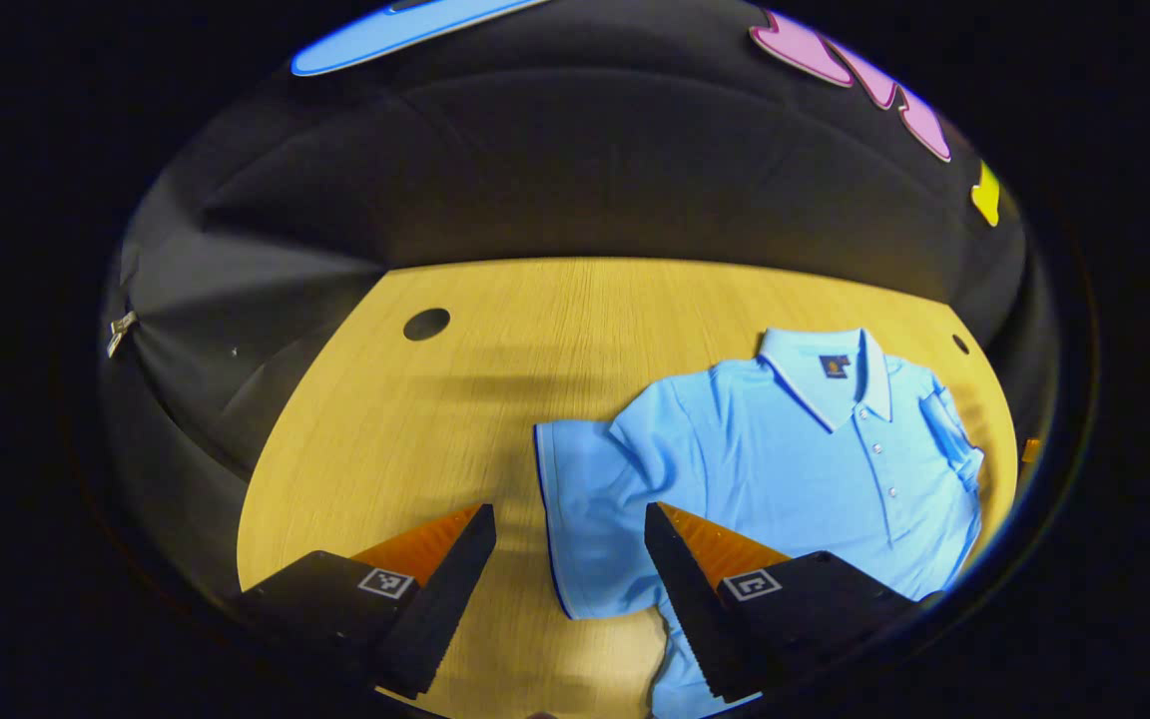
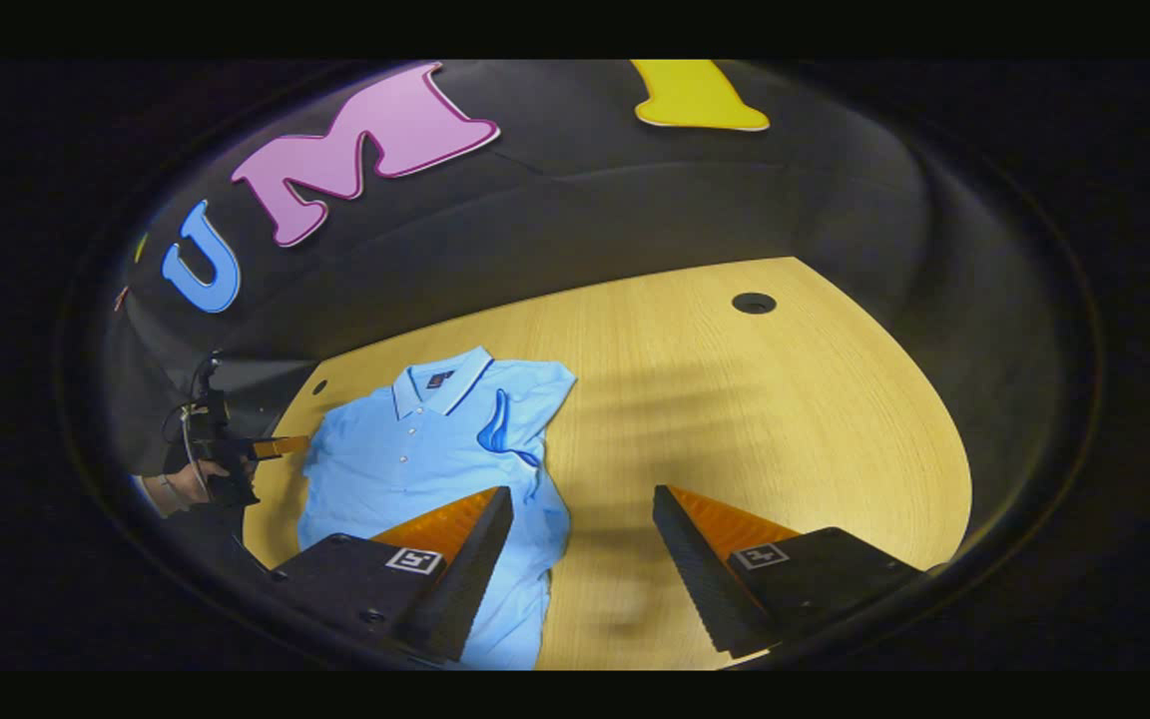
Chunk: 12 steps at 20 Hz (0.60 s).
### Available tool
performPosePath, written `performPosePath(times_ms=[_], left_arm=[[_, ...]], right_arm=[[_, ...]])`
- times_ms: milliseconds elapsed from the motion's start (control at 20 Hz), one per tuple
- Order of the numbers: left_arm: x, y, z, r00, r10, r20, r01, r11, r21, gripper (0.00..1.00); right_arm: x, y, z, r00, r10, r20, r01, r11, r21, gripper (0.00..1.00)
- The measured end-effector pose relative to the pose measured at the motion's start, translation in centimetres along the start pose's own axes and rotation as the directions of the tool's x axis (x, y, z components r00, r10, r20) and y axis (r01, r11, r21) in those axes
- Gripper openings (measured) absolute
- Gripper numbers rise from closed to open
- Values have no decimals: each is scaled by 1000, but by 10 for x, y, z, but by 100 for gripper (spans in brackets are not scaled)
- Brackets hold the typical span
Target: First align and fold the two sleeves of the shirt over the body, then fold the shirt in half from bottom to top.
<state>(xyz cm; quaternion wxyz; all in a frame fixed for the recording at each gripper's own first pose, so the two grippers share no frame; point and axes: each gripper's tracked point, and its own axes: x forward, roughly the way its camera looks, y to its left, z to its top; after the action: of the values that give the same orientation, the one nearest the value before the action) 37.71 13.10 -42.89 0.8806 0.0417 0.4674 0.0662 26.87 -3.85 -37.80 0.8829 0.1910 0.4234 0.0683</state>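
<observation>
One light, limp, pale-blue knit polo shirt (image 1: 785,469), best pinched at its spread sleeve hem (image 1: 547,499); left gripper (image 1: 570,559) and right gripper (image 2: 583,544) are held wide apart, empty.

Light wood table (image 1: 535,359), grain running front to back, rounded at the corners. Round cable hole (image 1: 426,324) near far left corner in left gripper view, second smaller hole (image 1: 960,344) near far right edge. Black cloth wall (image 1: 575,170) behind, creased and draped. Small metal clip (image 1: 120,331) on cloth at left.
</observation>
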Motion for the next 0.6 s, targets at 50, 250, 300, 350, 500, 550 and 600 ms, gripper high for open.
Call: performPosePath(times_ms=[50,250,300,350,500,550,600], left_arm=[[6,0,-6,1000,11,-25,-11,1000,3,95],[17,-25,-15,996,-57,-64,59,998,29,60],[18,-28,-13,998,-42,-54,44,998,33,36],[19,-31,-11,998,-37,-49,39,999,35,11],[14,-31,-5,999,-44,-18,44,999,15,6],[8,-33,4,999,-50,18,50,999,13,6],[-2,-40,15,995,-81,61,81,997,11,6]], right_arm=[[-1,-1,-2,1000,-3,-1,3,1000,5,89],[-11,-1,1,1000,6,10,-7,1000,25,89],[-12,0,2,1000,12,14,-13,999,37,89],[-11,0,3,1000,15,16,-16,999,44,89],[-12,3,1,1000,19,17,-19,999,32,89],[-13,3,1,1000,18,17,-18,1000,23,89],[-15,1,0,1000,9,16,-9,1000,14,89]])
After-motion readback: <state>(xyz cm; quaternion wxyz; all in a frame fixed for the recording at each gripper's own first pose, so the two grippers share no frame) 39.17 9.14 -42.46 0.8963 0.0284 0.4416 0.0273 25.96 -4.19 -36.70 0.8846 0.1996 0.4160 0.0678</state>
